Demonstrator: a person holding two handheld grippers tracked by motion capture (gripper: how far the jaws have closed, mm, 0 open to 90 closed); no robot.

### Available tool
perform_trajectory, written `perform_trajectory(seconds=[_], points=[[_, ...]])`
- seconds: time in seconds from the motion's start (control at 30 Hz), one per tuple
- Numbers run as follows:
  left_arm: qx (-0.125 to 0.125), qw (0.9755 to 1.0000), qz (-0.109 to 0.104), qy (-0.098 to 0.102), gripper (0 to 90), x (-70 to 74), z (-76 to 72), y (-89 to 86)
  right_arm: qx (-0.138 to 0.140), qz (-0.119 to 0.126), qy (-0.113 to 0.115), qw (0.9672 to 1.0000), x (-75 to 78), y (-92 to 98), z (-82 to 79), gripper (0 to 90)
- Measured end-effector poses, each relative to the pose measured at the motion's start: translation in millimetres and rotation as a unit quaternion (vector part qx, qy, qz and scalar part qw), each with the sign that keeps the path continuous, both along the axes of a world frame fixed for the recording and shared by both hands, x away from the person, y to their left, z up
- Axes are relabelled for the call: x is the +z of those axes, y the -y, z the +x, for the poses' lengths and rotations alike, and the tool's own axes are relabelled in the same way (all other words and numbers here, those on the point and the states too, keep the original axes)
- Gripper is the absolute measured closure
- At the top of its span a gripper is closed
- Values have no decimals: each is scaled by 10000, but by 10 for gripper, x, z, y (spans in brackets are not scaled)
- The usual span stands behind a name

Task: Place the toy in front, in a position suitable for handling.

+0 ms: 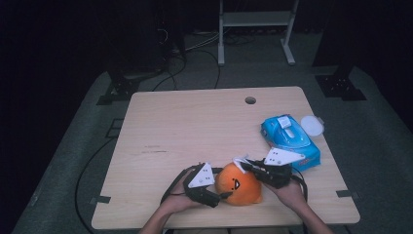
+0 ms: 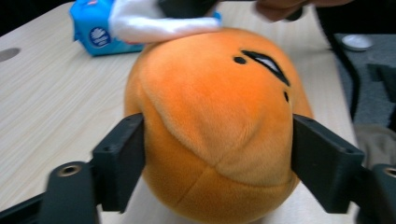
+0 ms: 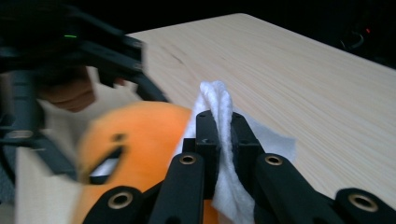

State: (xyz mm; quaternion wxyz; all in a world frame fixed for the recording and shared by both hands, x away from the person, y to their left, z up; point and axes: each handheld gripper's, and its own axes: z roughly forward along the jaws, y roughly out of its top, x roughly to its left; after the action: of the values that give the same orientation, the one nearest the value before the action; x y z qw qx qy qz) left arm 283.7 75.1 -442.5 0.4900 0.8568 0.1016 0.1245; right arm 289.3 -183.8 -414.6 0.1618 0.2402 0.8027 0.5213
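Orange plush toy (image 1: 238, 186) sat near the desk's (image 1: 195, 122) front edge, the left gripper (image 2: 217, 154) pinching its sides. The right gripper (image 3: 223, 140) was pressed together on a white wipe (image 3: 219, 105) touching the toy's top.

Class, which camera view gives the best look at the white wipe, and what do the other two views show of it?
The right gripper view: the white wipe sits close up, pinched between the right gripper jaws beside the orange plush toy. The left gripper view shows it bunched and lying across the toy's top. The high view shows a small white scrap.
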Motion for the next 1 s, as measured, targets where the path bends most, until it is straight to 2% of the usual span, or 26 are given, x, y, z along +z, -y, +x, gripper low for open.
perform_trajectory(seconds=[0.1,0.23,0.3,0.33,0.4,0.43,0.5,0.53,0.6,0.7,0.8,0.93,1.0], points=[[148,9999,38,40,274,25,5,64,229,-52,142,9996,56,-136,-104,843],[442,9989,29,-156,277,36,44,123,614,-233,289,9974,94,-371,-194,843],[454,9987,-36,-218,226,27,59,111,598,-395,348,9968,89,-420,-177,843],[385,9989,-125,-249,177,29,60,96,582,-378,308,9971,87,-413,-141,844],[260,9994,-182,-165,110,38,50,86,487,-327,262,9979,75,-386,-72,843],[262,9995,-112,-112,108,38,45,96,451,-299,257,9982,69,-379,-44,844],[310,9995,74,88,180,21,38,118,436,-282,220,9984,62,-394,-28,844],[325,9993,127,106,229,16,43,116,456,-322,268,9981,58,-413,-39,843],[371,9993,98,-46,273,9,67,89,496,-381,325,9975,51,-425,-79,843],[490,9985,90,-213,282,-4,93,61,488,-406,341,9974,37,-347,-128,844],[573,9976,-2,-381,281,-28,133,15,340,-458,406,9975,30,-190,-182,844],[563,9975,-66,-426,273,-36,147,2,100,-484,341,9982,-12,45,-210,844],[464,9974,-158,-523,217,-7,144,9,34,-450,327,9984,-42,112,-220,844]])
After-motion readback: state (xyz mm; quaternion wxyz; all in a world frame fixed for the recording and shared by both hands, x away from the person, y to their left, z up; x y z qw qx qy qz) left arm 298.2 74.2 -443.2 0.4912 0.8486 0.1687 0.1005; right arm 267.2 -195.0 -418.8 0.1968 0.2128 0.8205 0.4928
